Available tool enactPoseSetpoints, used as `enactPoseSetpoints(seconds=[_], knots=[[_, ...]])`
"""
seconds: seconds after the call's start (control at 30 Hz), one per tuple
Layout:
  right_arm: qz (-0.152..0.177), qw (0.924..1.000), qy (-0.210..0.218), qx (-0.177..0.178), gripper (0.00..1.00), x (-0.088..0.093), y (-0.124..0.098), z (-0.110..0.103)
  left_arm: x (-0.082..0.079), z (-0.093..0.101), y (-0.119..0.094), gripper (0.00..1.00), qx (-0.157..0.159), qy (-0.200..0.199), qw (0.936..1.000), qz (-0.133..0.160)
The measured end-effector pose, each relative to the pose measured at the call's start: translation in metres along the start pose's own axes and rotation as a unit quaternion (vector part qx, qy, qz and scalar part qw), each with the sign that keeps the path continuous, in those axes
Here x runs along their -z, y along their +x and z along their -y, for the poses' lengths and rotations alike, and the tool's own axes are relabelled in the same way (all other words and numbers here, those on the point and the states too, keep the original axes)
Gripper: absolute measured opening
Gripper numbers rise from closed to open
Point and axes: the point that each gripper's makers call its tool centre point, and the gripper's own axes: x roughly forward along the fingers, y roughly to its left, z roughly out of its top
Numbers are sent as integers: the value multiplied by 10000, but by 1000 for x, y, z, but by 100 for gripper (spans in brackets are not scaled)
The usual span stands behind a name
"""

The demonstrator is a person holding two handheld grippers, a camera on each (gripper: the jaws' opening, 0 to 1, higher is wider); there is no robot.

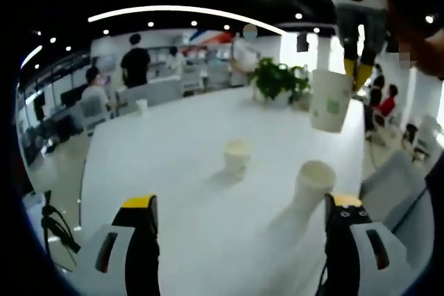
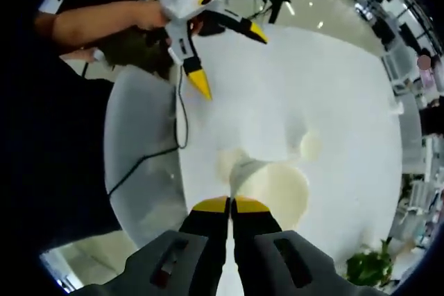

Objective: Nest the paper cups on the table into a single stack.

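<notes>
The right gripper (image 1: pixel 357 67) hangs at one o'clock above the white table (image 1: pixel 173 150), pinching a paper cup (image 1: pixel 330 100) by its rim. The left gripper (image 1: pixel 243 223) sits spread wide, two cups (image 1: pixel 237 157) (image 1: pixel 313 184) standing ahead at twelve and one o'clock.

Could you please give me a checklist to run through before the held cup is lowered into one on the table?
1. Right tool shut on the held cup's rim: ok.
2. Held cup lifted off the table, mouth up, roughly upright: ok.
3. Near cup and far cup standing mouth up: ok.
4. Left tool open and holding nothing: ok.
5. Held cup centred over a standing cup: cannot tell.
</notes>
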Motion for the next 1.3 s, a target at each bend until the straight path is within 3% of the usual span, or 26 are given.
enactPoseSetpoints(seconds=[0.23, 1.3], knots=[[-35, 10000, -11, -13, 0, 1, 7, -3, -2, 1, -1, 98, -7, 127, 9999, 44], [-74, 9998, 131, -152, 0, 3, 39, -12, -2, -2, -5, 98, -88, -138, 9998, 147]])
